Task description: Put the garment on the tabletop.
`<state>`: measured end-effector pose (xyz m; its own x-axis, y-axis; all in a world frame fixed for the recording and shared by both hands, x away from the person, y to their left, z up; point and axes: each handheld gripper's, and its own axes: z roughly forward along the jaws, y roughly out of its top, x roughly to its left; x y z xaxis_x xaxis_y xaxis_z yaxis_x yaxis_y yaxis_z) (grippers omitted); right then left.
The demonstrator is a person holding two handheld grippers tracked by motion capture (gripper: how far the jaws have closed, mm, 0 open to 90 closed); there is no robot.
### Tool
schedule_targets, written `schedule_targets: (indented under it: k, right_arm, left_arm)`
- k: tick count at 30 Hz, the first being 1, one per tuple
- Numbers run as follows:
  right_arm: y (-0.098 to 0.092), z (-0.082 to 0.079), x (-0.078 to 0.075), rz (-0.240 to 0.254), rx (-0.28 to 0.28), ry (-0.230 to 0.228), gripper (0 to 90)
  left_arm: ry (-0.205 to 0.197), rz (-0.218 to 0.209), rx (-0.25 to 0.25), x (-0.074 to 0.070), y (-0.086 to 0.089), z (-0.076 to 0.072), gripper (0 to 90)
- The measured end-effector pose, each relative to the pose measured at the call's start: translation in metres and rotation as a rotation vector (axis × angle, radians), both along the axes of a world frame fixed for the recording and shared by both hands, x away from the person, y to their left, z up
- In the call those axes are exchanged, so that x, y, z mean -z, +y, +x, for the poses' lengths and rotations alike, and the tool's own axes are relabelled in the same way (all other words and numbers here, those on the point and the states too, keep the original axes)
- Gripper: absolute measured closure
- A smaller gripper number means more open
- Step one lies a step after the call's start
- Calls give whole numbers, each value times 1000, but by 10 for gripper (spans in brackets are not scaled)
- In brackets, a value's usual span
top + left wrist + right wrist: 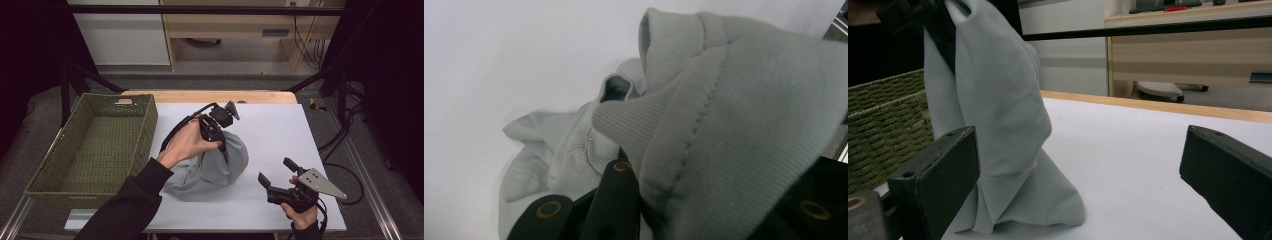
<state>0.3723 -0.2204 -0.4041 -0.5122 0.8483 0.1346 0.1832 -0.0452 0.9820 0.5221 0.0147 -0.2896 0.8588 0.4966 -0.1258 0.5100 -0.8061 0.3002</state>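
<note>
A grey-blue sweatshirt-like garment (212,167) is bunched on the white table, its lower part resting on the surface. My left gripper (220,142) points down into its top and is shut on a ribbed edge of the garment (704,125), which fills the gap between the black jaws. The same cloth hangs as a tall fold (998,115) from the left gripper's jaws at the top left in the right gripper view. My right gripper (275,172) hovers low near the front right of the table, open with nothing between its jaws, aimed at the garment.
A woven green basket (45,187) stands at the table's left side, seen again as a basket (883,115) behind the cloth. A wooden strip (210,96) runs along the table's far edge. Cables (350,165) trail off the right side.
</note>
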Motion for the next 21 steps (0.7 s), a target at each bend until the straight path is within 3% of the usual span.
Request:
schedule_targets:
  k: [9,19,21]
  right_arm:
    - [-1,0,0,0,1,-5,30]
    - [0,0,0,6,4,3,31]
    - [-1,0,0,0,5,6,31]
  left_arm:
    - [18,7,13,22,-5,0,820]
    - [13,31,20,46,-11,-3,810]
    - [12,13,22,50,-12,-3,807]
